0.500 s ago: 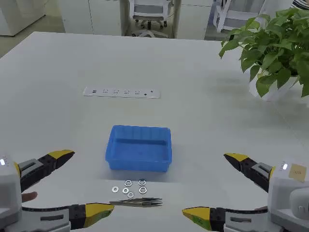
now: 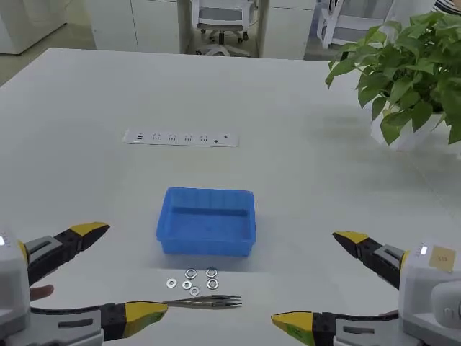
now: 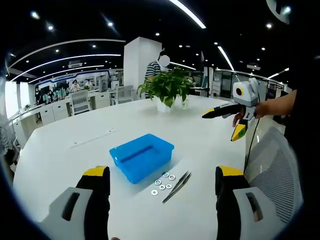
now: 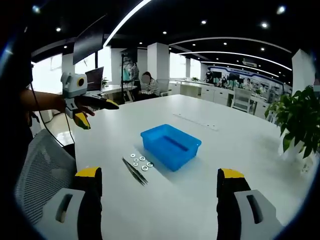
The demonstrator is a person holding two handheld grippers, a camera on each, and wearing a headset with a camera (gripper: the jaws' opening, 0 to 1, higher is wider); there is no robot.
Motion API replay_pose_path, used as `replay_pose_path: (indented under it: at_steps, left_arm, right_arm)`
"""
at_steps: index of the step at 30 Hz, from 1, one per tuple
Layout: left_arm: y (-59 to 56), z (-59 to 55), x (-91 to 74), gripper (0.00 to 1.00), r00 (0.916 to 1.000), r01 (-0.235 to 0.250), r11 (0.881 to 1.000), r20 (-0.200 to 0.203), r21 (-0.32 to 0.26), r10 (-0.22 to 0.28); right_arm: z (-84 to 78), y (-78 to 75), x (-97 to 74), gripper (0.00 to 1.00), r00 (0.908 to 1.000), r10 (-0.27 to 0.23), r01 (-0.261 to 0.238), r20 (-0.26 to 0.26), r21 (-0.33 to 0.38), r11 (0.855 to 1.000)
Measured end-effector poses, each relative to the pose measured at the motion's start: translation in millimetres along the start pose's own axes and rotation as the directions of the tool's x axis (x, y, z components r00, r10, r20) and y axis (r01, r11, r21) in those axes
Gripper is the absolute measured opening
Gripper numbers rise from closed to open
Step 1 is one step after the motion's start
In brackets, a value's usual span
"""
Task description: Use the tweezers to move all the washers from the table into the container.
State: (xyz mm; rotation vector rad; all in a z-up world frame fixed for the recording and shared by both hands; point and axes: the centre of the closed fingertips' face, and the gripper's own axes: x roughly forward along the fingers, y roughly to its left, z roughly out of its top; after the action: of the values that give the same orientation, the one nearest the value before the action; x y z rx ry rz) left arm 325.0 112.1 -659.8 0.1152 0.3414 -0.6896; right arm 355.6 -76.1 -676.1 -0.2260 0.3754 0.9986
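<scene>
Several small metal washers lie on the white table just in front of a blue container. Metal tweezers lie flat beside the washers, nearer to me. My left gripper hovers wide open at the lower left, holding nothing. My right gripper is wide open at the lower right, also empty. The left gripper view looks over the washers, tweezers and container between its jaws. In the right gripper view lie the washers, tweezers and container.
A white power strip lies beyond the container. A potted plant stands at the table's far right. Office chairs stand past the far edge. A mesh chair back is close to the table's near edge.
</scene>
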Motion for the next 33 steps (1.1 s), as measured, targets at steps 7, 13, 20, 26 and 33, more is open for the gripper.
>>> replay_pose_path:
  at_steps: [7,13,20,26,33]
  left_arm:
    - [0.5,0.6,-0.4,0.92,1.0,-0.003,1.0,-0.001,0.002,0.003]
    - [-0.1,0.1,-0.4,0.92,1.0,0.0,1.0,-0.005,0.003,0.0]
    - [-0.4,0.3,0.2,0.91,1.0,0.003,1.0,-0.004,0.004,-0.003]
    - [-0.2,0.1,0.8,0.91,1.0,0.007,1.0,-0.007,0.008,-0.007]
    - [4.3,5.3,1.9,0.86,1.0,0.005,0.999,0.001,0.036,-0.006]
  right_arm:
    - [0.1,0.2,0.5,0.97,1.0,0.002,-0.002,0.0,-0.001,1.0]
    - [-0.2,0.5,0.4,0.96,1.0,0.004,-0.004,0.0,-0.002,1.0]
    - [-0.8,0.8,0.1,0.96,1.0,0.006,-0.006,-0.002,-0.005,1.0]
    - [-1.2,0.3,0.3,0.96,1.0,0.008,-0.008,-0.005,-0.005,1.0]
    - [-1.3,-2.7,1.6,0.96,0.9998,0.012,-0.012,-0.017,-0.025,1.0]
